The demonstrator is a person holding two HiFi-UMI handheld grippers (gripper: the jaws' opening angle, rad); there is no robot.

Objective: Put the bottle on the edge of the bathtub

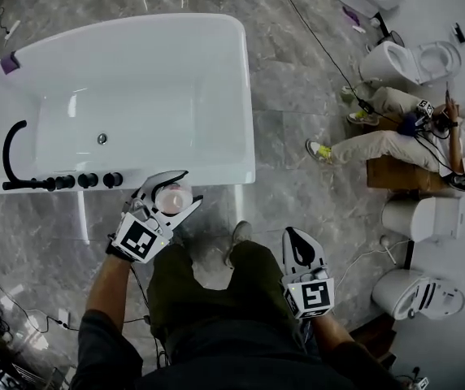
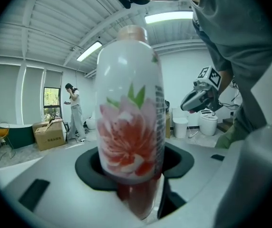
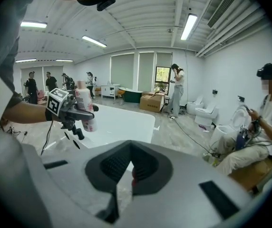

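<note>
Left gripper is up at the near edge of the bathtub, jaws spread around the bottle and clamped on its lower body; the bottle stands upright in the grip, cap on top, just off the outer side of the near rim, though how high above it cannot be told; the left gripper view fills with it: smooth white plastic, rounded shoulders, a big pink-red flower with green leaves printed on the front, a pale tan cap. Right gripper hangs low beside the person's leg, well apart from the tub; its jaws are closed tip to tip with nothing between them.

The tub is a glossy white rounded rectangle with a broad flat rim; the near rim carries an arched black faucet and a row of black knobs on its left part; from the last knob to the right corner the rim is bare; a small purple thing sits on the far left corner; a round drain shows in the basin.

Polished grey stone-look floor tiles run all round the tub; a thin black cable crosses them toward white toilets at the right, where a person sits; the ceiling has white panels with strip lights.
</note>
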